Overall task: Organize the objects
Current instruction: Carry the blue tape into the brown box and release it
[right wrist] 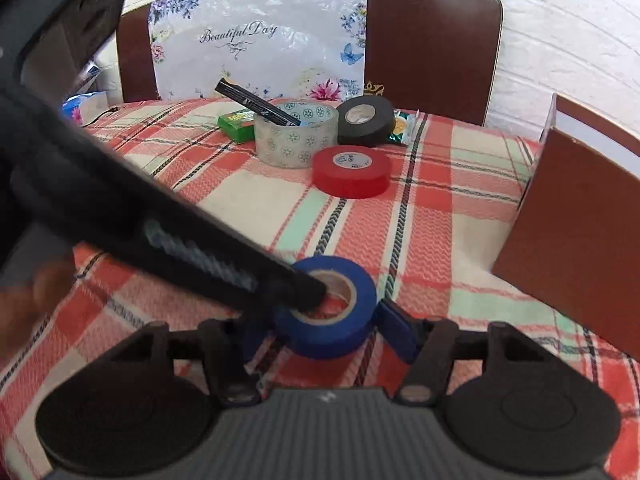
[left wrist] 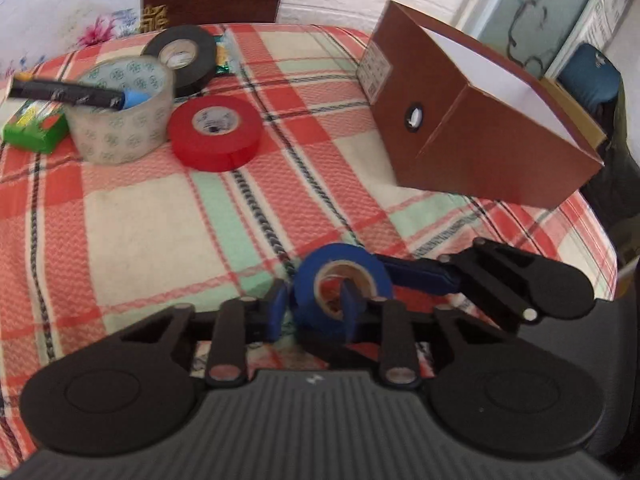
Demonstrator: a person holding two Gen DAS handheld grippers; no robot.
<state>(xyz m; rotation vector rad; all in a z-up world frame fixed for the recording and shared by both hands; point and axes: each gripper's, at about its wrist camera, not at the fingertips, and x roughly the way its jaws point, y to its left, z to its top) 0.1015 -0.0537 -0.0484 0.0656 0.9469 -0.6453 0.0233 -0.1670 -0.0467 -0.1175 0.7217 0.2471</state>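
Note:
A blue tape roll [left wrist: 340, 260] lies flat on the plaid tablecloth [left wrist: 160, 220], and both grippers grip it. My left gripper [left wrist: 314, 312] is shut on the roll's wall, one finger outside it and the other inside the core. In the right wrist view the blue tape roll [right wrist: 360, 280] sits between the fingers of my right gripper [right wrist: 326, 334], which press on its outer sides. The left gripper [right wrist: 312, 296] reaches in from the left there, its tip in the core. A right gripper finger [left wrist: 416, 276] touches the roll's right side.
At the back stand a red tape roll [left wrist: 216, 132], a clear patterned tape roll [left wrist: 124, 116] with a black marker [left wrist: 64, 94] resting in it, a black tape roll [left wrist: 182, 58] and a green box [left wrist: 34, 128]. An open brown box [left wrist: 480, 140] stands at the right.

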